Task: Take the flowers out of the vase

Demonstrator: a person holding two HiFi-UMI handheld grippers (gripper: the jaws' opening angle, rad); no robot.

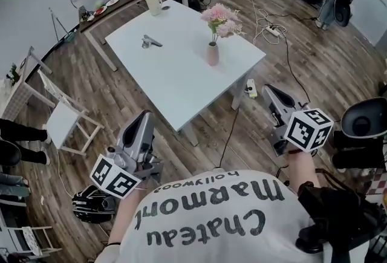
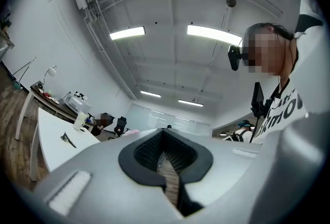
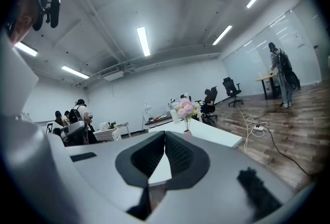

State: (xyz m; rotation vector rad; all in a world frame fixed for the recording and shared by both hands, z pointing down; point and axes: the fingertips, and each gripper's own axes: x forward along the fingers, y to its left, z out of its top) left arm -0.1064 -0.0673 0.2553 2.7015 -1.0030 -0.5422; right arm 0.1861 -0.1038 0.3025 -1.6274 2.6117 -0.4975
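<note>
Pink flowers (image 1: 221, 20) stand upright in a small pink vase (image 1: 212, 53) near the right edge of the white table (image 1: 175, 83). In the right gripper view the flowers (image 3: 185, 108) and vase (image 3: 186, 126) show far ahead, just above the jaws. My left gripper (image 1: 145, 115) is held over the floor short of the table's near corner, jaws shut and empty. My right gripper (image 1: 268, 90) is over the floor to the table's right, also shut with nothing in it. Both are well away from the vase. The left gripper view looks up past the left gripper (image 2: 164, 138) to the ceiling.
A metal clip (image 1: 151, 42) and a white jug (image 1: 153, 2) sit on the table's far part. A power strip (image 1: 251, 87) and cables (image 1: 269, 26) lie on the wooden floor. A white folding rack (image 1: 60, 123), a helmet (image 1: 94, 204) and a black chair (image 1: 363, 123) stand around me.
</note>
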